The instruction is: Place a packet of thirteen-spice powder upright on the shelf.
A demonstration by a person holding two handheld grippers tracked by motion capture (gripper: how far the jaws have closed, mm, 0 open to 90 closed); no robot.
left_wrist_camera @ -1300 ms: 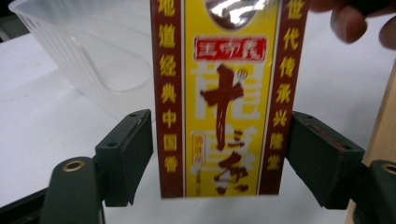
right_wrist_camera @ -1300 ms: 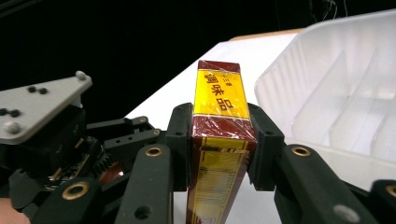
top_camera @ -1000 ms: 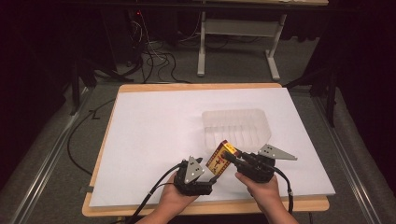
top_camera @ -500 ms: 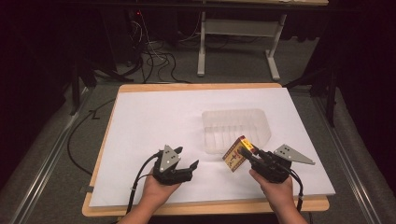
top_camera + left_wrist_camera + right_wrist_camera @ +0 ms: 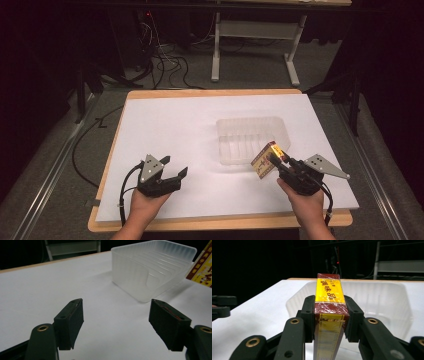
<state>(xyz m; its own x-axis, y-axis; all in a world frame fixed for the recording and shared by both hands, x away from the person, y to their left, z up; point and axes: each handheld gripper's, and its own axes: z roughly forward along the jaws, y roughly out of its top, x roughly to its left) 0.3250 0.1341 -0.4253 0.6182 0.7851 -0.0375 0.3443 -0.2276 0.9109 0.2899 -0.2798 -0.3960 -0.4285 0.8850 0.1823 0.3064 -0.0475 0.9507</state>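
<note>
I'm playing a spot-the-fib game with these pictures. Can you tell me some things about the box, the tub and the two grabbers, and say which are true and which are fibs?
1. The right gripper squeezes a yellow and dark red box. True.
2. The box already lies inside the plastic tub. False: it is held up at the tub's near right corner.
3. The left gripper holds a spoon. False: its jaws are open with nothing between them.
4. The tub has nothing in it. True.
5. The tub stands on a white table top. True.
</note>
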